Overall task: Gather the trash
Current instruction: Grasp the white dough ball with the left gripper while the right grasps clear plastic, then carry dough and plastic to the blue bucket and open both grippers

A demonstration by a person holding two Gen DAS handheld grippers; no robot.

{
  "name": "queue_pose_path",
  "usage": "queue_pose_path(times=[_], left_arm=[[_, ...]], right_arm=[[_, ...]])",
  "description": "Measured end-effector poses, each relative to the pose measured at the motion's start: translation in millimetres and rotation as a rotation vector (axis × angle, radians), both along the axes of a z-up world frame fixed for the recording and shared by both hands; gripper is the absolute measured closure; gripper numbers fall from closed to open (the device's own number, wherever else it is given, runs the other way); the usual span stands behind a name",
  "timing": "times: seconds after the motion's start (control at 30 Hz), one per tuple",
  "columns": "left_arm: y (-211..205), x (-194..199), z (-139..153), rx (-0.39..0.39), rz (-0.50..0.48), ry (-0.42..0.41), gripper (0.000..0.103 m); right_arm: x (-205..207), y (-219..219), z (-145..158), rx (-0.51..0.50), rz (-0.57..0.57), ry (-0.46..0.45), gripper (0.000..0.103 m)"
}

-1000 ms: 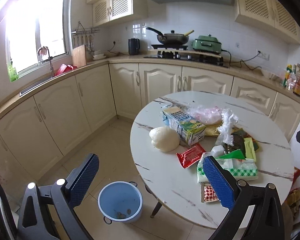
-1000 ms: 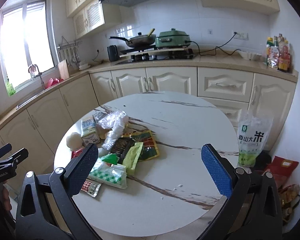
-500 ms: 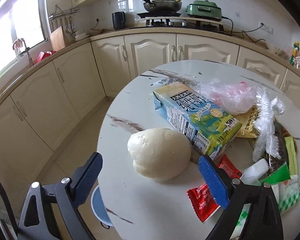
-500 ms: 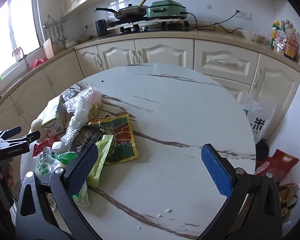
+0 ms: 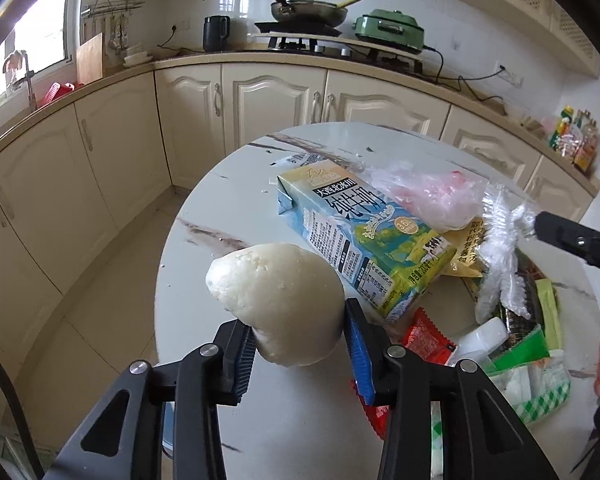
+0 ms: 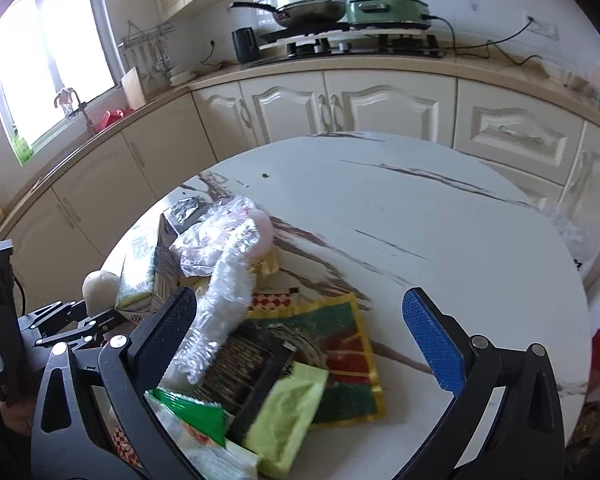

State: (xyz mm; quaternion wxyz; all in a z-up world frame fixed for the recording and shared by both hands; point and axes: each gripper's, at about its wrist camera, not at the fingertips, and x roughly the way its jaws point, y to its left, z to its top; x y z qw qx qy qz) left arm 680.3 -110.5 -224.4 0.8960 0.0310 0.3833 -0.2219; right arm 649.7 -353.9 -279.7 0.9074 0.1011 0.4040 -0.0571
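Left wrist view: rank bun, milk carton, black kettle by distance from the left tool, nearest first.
1. bun: between the left tool's pads, squeezed.
2. milk carton: on the table, just behind the bun, to the right.
3. black kettle: far counter, upper left.

You're standing in a home kitchen. Cream panelled cabinets point(image 5: 268, 100) curve along under a beige countertop point(image 6: 340, 66), with white tiled wall behind. There's the black gas hob point(image 6: 364, 46) carrying a dark frying pan point(image 5: 308, 8), a green electric cooker point(image 5: 390, 34) beside it, a black kettle point(image 5: 216, 33) plugged in. Over by the bright window point(image 6: 52, 60) sits the sink tap point(image 6: 70, 100). Your round white marble-look table point(image 6: 420, 216) is strewn with food wrappers.
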Motion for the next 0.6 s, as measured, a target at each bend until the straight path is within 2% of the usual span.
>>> queue_pose_path(times=[0.13, 0.2, 0.27, 0.37, 0.4, 0.47, 0.6], left_arm=[[18, -13, 11, -0.036, 0.001, -0.016, 0.066], [27, -19, 17, -0.049, -0.003, -0.024, 0.066], [35, -26, 23, -0.063, -0.008, -0.035, 0.066], [48, -37, 34, -0.081, -0.007, -0.046, 0.066], [53, -41, 36, -0.09, -0.006, -0.048, 0.066], [64, -48, 42, -0.107, -0.001, -0.053, 0.066], [90, -64, 53, -0.135, 0.012, -0.063, 0.066]], right_arm=[[21, 27, -15, -0.04, 0.06, 0.051, 0.001], [27, 33, -21, -0.05, 0.069, 0.065, 0.016], [32, 36, -27, -0.065, 0.069, 0.096, 0.055], [25, 36, -25, -0.049, 0.071, 0.085, 0.075], [20, 35, -21, -0.048, 0.068, 0.064, 0.076], [11, 34, -10, -0.055, 0.061, 0.034, 0.087], [-5, 34, 14, -0.056, 0.046, -0.027, 0.089]])
